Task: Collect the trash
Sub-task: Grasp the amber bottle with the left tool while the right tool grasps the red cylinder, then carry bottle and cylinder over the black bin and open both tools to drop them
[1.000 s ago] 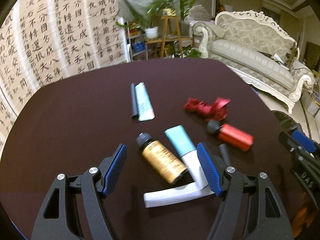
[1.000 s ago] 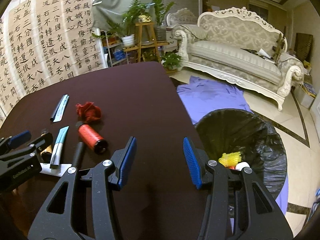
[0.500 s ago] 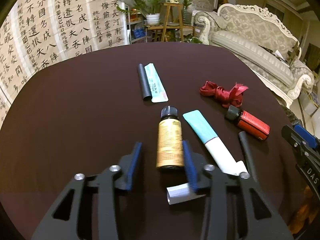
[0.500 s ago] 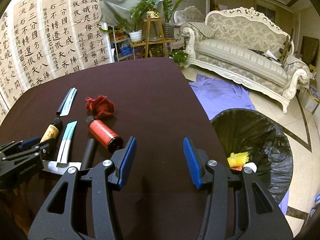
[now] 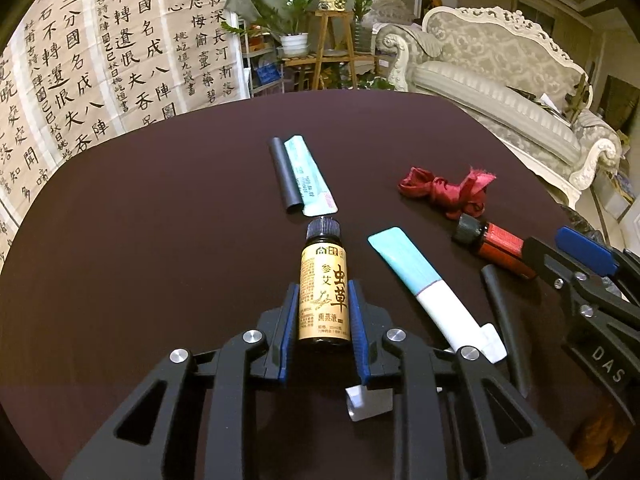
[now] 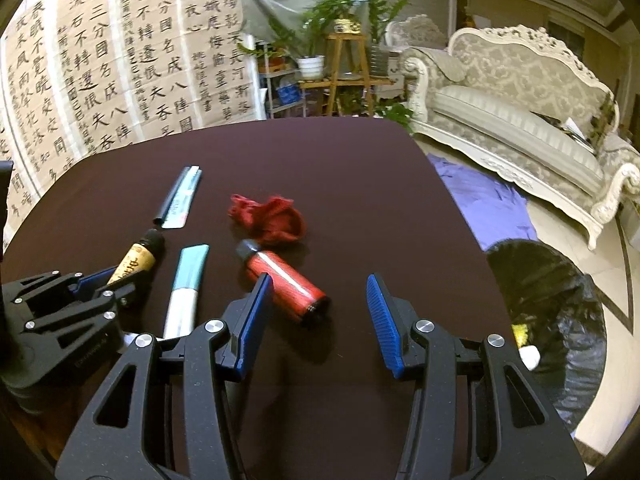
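Gold-label bottle [image 5: 324,292], black cap, lying on the dark desk [image 5: 160,220], cap end pointing away: set between the blue pads of the left gripper [image 5: 323,312], whose jaws are closing narrow on it, both pads at the label's sides and apparently touching. Right gripper [image 6: 320,308]: jaws about half apart, nothing between the pads; held over bare desk, with the red bottle [image 6: 286,280] lying just ahead of its left pad, black cap pointing away. Teal-and-white tube [image 5: 424,284]: flat on the desk beside the gold-label bottle, between it and the red bottle. Black tube [image 5: 506,324]: lying beside the teal-and-white tube, on its outer side. White scrap [image 5: 366,402]: partly hidden under the left gripper. Crumpled red ribbon [image 5: 448,190]: just beyond the red bottle's cap. Black-and-teal wrapper [image 5: 302,174]: farther up the desk, near the gold-label bottle's cap. Bin with black liner [image 6: 560,312]: on the floor off the desk's right edge, a yellow item and a white item inside.
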Demonstrator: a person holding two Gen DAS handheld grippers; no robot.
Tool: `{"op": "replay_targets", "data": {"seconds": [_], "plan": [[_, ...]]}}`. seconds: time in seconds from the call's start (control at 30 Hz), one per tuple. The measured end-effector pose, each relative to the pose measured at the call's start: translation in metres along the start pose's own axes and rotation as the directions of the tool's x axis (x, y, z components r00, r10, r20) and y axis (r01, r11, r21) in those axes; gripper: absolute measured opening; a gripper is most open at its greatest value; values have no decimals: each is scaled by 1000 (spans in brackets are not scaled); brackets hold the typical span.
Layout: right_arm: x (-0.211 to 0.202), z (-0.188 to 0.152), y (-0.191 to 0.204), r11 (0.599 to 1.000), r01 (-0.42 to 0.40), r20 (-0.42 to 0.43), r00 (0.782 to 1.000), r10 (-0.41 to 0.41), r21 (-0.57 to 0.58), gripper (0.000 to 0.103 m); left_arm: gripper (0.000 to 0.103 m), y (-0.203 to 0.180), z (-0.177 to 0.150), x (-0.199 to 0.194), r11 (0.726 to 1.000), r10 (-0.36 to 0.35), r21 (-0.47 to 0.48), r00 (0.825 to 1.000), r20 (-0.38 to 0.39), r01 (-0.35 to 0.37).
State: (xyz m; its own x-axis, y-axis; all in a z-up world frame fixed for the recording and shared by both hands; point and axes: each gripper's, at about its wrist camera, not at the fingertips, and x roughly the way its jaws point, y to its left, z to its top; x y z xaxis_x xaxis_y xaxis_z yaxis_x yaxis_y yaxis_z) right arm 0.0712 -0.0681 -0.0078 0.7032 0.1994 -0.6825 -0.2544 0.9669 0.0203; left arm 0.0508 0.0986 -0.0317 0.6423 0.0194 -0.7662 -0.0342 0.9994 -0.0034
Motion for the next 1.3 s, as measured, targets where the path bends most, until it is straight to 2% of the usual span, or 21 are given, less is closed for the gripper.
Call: {"op": "replay_targets", "data": {"seconds": [0.17, 0.3, 0.6, 0.8, 0.97, 1.1, 1.3], "plan": [[16, 7, 10, 999, -16, -43, 999, 15, -27, 47, 25, 10, 2, 1, 1000, 11, -18, 1000, 5, -11], [27, 10, 10, 999, -31, -88, 996, 30, -15, 38, 25, 14, 4, 1, 999, 11, -34, 1000, 6, -11], [24, 5, 12, 999, -23, -100, 995, 19, -35, 25, 25, 13, 5, -2, 999, 5, -32, 1000, 23, -4], [9, -2, 4, 1000, -13, -77, 997, 12, -7, 24, 25, 12, 4, -13, 999, 0, -32, 999, 50, 1], [-16, -8, -11, 999, 16, -23, 1000, -15, 36, 23, 25, 3, 4, -34, 999, -20, -24, 995, 98, 22], [-34, -10, -31, 996, 52, 14, 998, -53, 78, 23, 25, -19, 6, -49, 999, -53, 11, 989, 140, 52], [-54, -14, -63, 985, 125, 47, 990, -131, 120, 23, 25, -56, 15, -50, 992, -120, 64, 982, 147, 112]]}}
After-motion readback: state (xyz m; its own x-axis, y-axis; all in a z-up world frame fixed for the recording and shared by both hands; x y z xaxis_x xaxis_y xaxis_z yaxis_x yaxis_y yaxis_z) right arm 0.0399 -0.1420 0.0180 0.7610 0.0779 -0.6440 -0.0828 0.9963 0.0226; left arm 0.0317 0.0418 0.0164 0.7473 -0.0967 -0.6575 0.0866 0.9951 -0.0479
